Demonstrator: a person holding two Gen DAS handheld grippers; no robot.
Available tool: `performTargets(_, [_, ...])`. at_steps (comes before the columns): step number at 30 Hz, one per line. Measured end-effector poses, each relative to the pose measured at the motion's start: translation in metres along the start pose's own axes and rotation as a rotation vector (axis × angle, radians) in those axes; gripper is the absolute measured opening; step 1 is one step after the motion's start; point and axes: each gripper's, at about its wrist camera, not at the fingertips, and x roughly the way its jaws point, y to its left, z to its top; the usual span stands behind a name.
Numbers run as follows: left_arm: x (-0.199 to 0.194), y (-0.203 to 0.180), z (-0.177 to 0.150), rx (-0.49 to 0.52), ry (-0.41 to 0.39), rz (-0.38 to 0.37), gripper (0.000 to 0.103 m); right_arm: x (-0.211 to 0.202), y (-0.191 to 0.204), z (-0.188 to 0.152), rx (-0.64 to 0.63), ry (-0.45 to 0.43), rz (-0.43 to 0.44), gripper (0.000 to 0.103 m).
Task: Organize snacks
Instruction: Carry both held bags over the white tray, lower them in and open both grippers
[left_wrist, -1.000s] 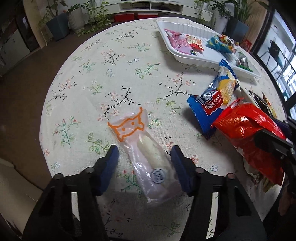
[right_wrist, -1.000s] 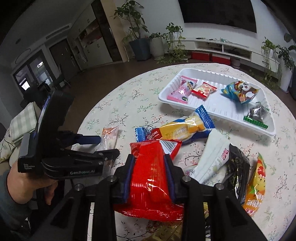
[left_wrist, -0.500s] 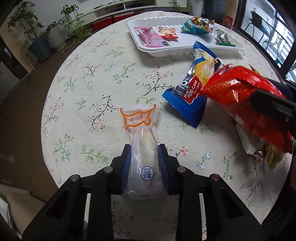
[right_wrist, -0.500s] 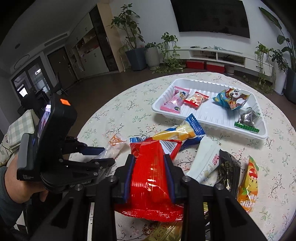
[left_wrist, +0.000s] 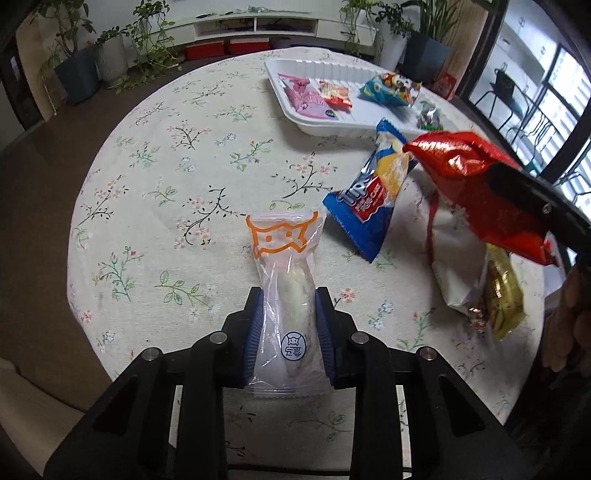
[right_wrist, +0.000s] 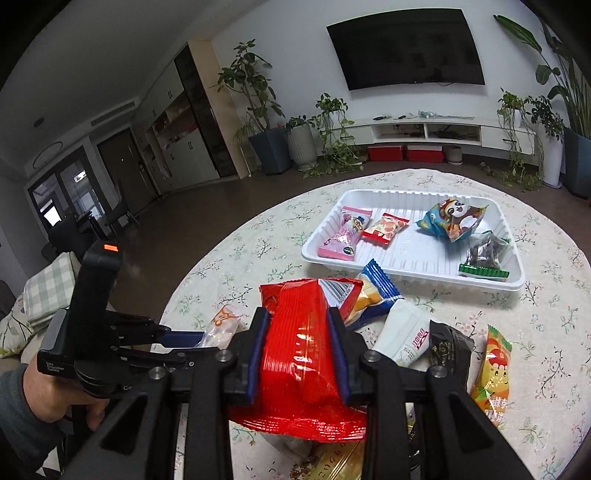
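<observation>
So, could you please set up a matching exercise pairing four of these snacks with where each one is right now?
Things:
1. clear cat-print packet
2. red bag
3. pink packet
4. blue roll-cake pack

Places:
A. in the white tray
B. lying loose on the tablecloth
C. between the left gripper fingers
D. between the right gripper fingers

Pairs: 1-C, 2-D, 3-A, 4-B
</observation>
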Motion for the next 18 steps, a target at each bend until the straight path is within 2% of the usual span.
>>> performTargets(12, [-0.027, 0.009, 0.004, -0.070, -0.096, -0.125, 0.026, -0.003, -0.005, 0.000, 0.031, -0.026, -0.007, 0.033])
performTargets(18, [-0.047, 0.007, 0.024, -0.076, -0.155, -0.169, 0.026, -0.010, -0.011, 0.006, 0.062, -0.052, -0.004, 0.033])
